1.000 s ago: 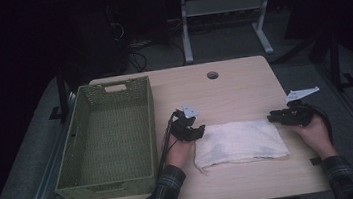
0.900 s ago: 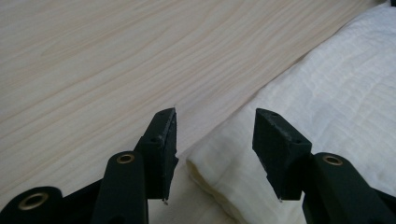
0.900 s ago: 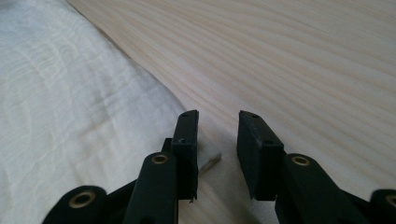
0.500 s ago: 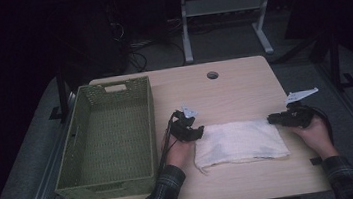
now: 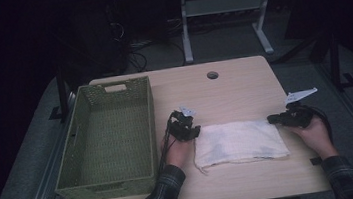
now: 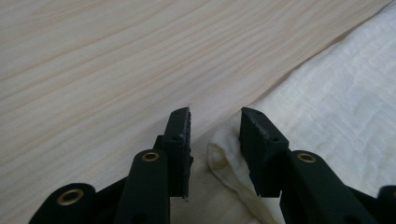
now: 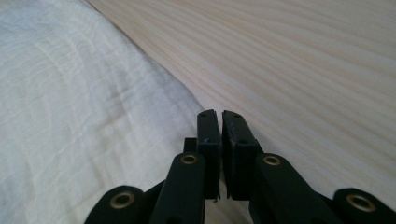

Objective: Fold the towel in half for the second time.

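Note:
A folded white cloth (image 5: 239, 141) lies flat on the light wood table (image 5: 233, 88). My left gripper (image 5: 194, 130) is at the cloth's far left corner. In the left gripper view its jaws (image 6: 215, 114) have just been closing. They still stand apart, with a bunched fold of the cloth (image 6: 224, 161) between them, close to the right pad. My right gripper (image 5: 273, 117) rests at the cloth's far right corner. Its jaws (image 7: 219, 114) have just closed to a thin slit along the cloth's edge (image 7: 154, 93). No cloth shows between the pads.
A green woven basket (image 5: 76, 141) stands on the left part of the table, an arm's width from the cloth. A round cable hole (image 5: 212, 75) sits near the table's far edge. Dark floor and a white desk frame (image 5: 185, 28) lie beyond.
Both hands have stayed at the cloth's far corners. At this size the high view shows no shift of the cloth or the basket.

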### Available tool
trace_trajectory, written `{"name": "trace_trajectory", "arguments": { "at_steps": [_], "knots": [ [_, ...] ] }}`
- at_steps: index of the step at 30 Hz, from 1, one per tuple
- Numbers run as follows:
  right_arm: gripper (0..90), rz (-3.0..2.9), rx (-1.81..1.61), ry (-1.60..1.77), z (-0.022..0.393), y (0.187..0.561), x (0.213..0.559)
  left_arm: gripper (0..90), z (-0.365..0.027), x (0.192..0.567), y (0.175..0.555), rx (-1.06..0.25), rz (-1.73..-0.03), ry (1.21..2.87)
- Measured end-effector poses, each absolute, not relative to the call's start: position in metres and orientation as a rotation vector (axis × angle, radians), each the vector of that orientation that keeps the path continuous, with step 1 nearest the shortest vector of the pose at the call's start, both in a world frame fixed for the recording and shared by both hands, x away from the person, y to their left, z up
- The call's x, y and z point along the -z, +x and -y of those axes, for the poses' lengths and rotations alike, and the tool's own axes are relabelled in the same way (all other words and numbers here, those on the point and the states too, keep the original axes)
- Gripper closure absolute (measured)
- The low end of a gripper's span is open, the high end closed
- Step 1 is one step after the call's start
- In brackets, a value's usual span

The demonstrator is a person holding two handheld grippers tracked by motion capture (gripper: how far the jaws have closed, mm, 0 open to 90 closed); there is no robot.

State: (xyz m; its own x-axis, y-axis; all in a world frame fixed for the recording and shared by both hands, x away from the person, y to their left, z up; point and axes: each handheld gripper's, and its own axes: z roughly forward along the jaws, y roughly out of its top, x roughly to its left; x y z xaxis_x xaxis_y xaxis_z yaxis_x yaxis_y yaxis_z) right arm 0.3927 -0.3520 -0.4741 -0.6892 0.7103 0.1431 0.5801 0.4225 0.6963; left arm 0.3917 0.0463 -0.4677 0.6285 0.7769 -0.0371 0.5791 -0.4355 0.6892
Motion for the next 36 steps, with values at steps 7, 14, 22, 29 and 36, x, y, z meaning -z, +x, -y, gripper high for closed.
{"name": "trace_trajectory", "arguments": {
  "at_steps": [7, 14, 22, 29, 36],
  "knots": [
    [87.7, -2.455, -1.051, 1.167, 0.351, 0.395, 0.472, 84.5, -0.043, 0.466, 0.391, -0.321, -1.032, 2.185],
    [88.1, -2.38, -1.025, 1.187, 0.357, 0.405, 0.466, 86.7, -0.042, 0.451, 0.387, -0.342, -1.003, 2.111],
    [88.2, -2.303, -1.146, 1.141, 0.364, 0.401, 0.448, 86.7, -0.047, 0.436, 0.382, -0.428, -0.971, 2.038],
    [88.1, -2.306, -1.183, 1.105, 0.369, 0.387, 0.442, 86.7, -0.049, 0.43, 0.373, -0.405, -0.945, 2.046],
    [88.1, -2.336, -1.211, 1.079, 0.373, 0.369, 0.44, 86.7, -0.05, 0.426, 0.359, -0.405, -0.893, 2.076]
  ]
}}
